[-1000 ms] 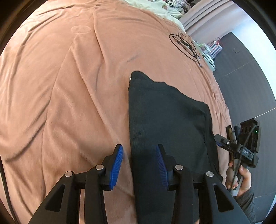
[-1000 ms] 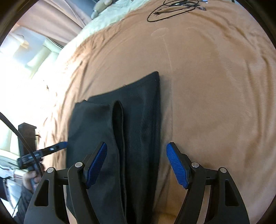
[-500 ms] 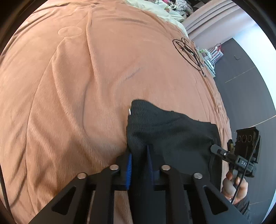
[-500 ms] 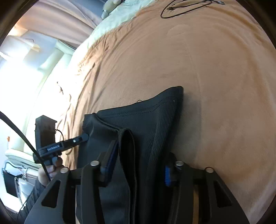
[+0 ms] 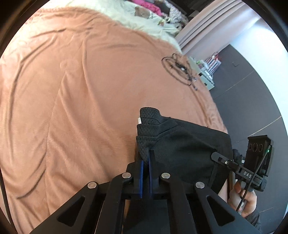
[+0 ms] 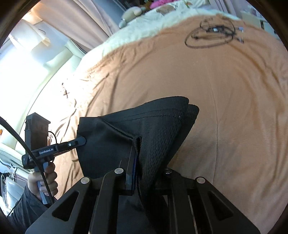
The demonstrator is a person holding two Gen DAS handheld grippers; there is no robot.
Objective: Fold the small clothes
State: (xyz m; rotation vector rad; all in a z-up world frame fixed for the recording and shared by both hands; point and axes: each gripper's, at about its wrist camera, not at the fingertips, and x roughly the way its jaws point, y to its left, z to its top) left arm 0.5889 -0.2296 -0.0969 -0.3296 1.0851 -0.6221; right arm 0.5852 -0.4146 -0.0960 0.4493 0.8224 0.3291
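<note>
A black mesh garment [image 5: 180, 144] is lifted off the brown bedspread [image 5: 81, 108], hanging stretched between both grippers. My left gripper [image 5: 145, 162] is shut on its near left edge. My right gripper [image 6: 135, 162] is shut on the other near edge of the garment [image 6: 153, 129], where a folded hem bunches between the pads. Each gripper shows in the other's view: the right one [image 5: 221, 159] and the left one [image 6: 79, 141], both gripping the cloth's side edges. The far end of the garment curls over and droops.
A coiled black cable [image 5: 180, 70] lies on the bedspread far right; it also shows in the right wrist view [image 6: 212, 36]. White bedding and soft toys [image 6: 133, 12] lie at the head of the bed. The bed's right edge drops to a dark floor [image 5: 252, 100].
Both grippers went from open over the flat garment to shut on its near edges, then raised it off the bed. The cloth now hangs bunched between them.
</note>
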